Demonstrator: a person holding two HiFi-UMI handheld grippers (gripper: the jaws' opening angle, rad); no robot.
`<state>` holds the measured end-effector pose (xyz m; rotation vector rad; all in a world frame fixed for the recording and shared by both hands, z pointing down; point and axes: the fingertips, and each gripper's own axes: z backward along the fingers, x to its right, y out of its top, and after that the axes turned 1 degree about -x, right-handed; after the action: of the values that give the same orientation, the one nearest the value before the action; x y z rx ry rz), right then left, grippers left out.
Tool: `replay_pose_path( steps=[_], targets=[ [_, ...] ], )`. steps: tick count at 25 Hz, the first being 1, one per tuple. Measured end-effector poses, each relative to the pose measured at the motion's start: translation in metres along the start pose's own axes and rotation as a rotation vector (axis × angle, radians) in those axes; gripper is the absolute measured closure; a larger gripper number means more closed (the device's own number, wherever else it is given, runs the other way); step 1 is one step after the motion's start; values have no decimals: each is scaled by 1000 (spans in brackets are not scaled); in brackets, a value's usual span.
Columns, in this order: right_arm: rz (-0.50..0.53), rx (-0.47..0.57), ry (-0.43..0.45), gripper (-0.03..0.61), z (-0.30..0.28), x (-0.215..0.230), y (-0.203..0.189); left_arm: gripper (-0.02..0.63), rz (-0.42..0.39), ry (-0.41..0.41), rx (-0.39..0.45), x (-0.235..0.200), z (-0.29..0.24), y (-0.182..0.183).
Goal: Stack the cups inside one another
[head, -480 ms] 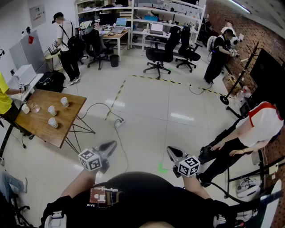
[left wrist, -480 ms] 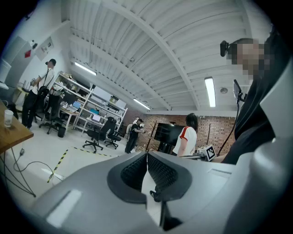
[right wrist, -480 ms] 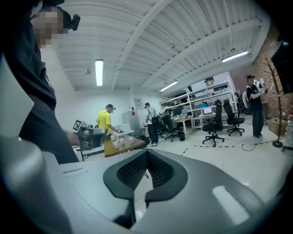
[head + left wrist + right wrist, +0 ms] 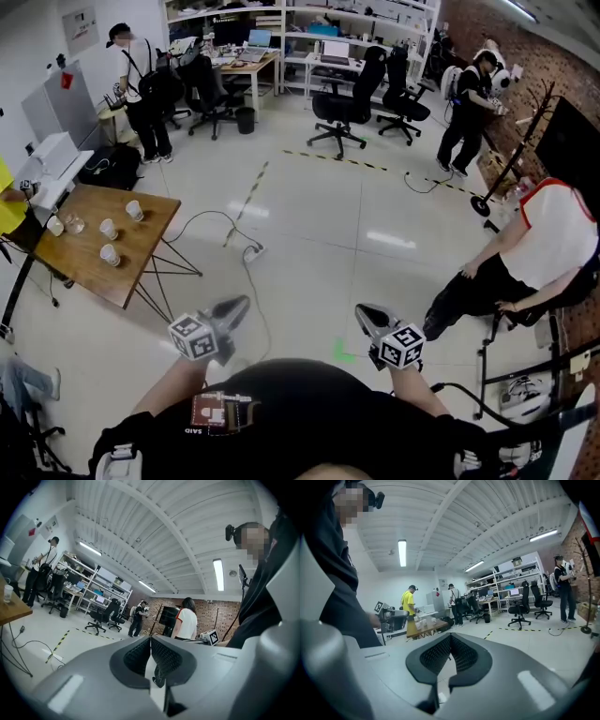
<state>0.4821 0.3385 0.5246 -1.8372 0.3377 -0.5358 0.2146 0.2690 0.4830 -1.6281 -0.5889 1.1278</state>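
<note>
In the head view the left gripper (image 4: 238, 306) and the right gripper (image 4: 362, 313) hang level over the floor (image 4: 319, 244), both clenched with nothing in them. The cups (image 4: 110, 254) stand apart from one another on a wooden table (image 4: 141, 258) well off to the left. No stacking has begun, so the step in hand looks like the walk over. To do it well, the person should face the table squarely, release the jaws before reaching, and take one cup lightly by its wall so it does not crush or tip. The cups are small here; there seem to be four or five, and one may be a clear glass. A person in yellow (image 4: 9, 206) beside the table is cut off by the frame edge. In the left gripper view the pads (image 4: 161, 656) meet at the tip with nothing between them, and only one cup (image 4: 8, 593) and a corner of the table show at the far left. In the right gripper view the jaws are likewise pressed together and empty, and the cups sit beyond them on the table (image 4: 425, 629), too small to count.
</note>
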Motion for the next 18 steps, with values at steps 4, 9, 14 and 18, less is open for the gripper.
replay_pose_path(
  steps=[4,9,14,18],
  targets=[
    [1,-6,-22,565,-30,10,7,606,10,-23,7,-36,-13,9],
    [0,14,-83,565,-89,26,36,606,3,-98,-8,-98,-39,33],
    [-1,29,-154,565,-151,29,64,606,-24,-201,-72,-165,-59,65],
    [8,40,-181,565,-198,45,87,606,-41,-231,-96,-217,-82,89]
  ],
)
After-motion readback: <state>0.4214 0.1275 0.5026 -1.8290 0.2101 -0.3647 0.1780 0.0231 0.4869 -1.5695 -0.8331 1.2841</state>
